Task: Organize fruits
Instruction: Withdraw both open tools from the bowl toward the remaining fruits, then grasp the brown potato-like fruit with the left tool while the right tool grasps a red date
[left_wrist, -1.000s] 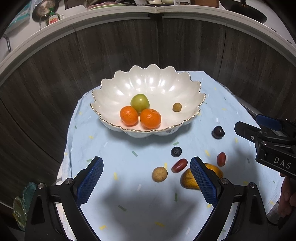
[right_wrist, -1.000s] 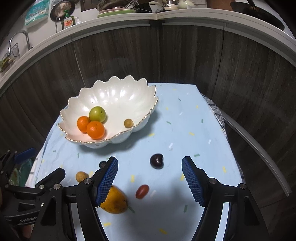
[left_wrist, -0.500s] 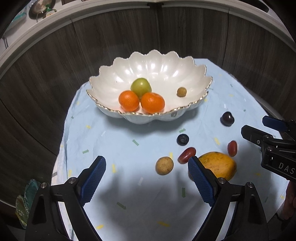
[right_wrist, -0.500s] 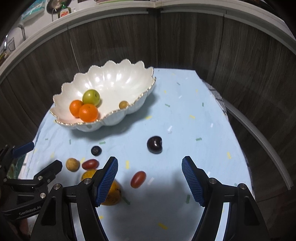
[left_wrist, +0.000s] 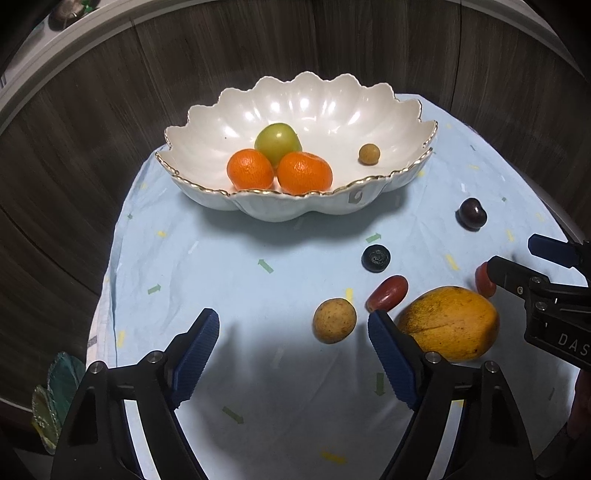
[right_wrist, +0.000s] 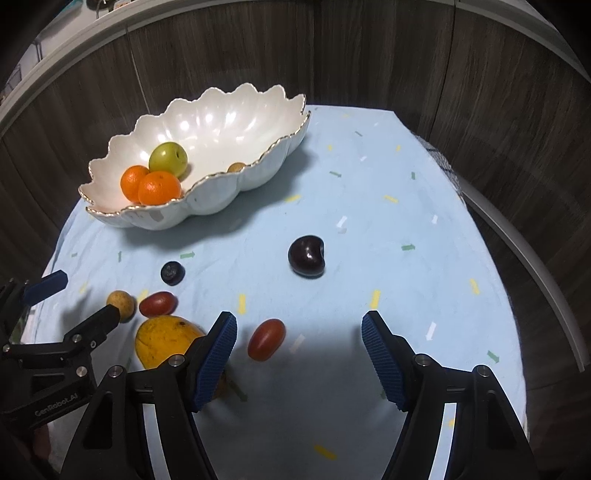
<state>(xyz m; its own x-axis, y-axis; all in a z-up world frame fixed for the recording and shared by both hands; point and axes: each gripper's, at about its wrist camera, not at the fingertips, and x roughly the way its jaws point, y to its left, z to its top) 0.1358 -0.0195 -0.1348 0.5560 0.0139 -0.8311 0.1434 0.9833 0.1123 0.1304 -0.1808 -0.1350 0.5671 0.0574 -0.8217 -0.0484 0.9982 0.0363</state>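
A white scalloped bowl (left_wrist: 192, 122) holds two oranges (left_wrist: 250, 172), a green fruit (left_wrist: 277, 142) and a small tan fruit (left_wrist: 369, 154). On the blue cloth lie a blueberry (left_wrist: 376, 258), a red oblong fruit (left_wrist: 388, 292), a tan round fruit (left_wrist: 334, 320), a mango (left_wrist: 448, 323) and a dark cherry (right_wrist: 306, 256). My left gripper (left_wrist: 293, 332) hovers low with its jaws closing; the tan fruit shows between the tips, untouched. My right gripper (right_wrist: 299, 328) stands open over a second red fruit (right_wrist: 266, 339), pads apart from it.
The cloth (left_wrist: 221, 266) with confetti marks covers a round table. Dark wood panels curve close behind it. The table's edge (right_wrist: 517, 258) drops off at the right. A green object (left_wrist: 55, 398) sits below the left edge. The other gripper's fingers (left_wrist: 506, 269) reach beside the mango.
Both grippers have sunk toward the cloth, so the loose fruits look larger and nearer. The left gripper's fingers have drawn closer together. No fruit has moved.
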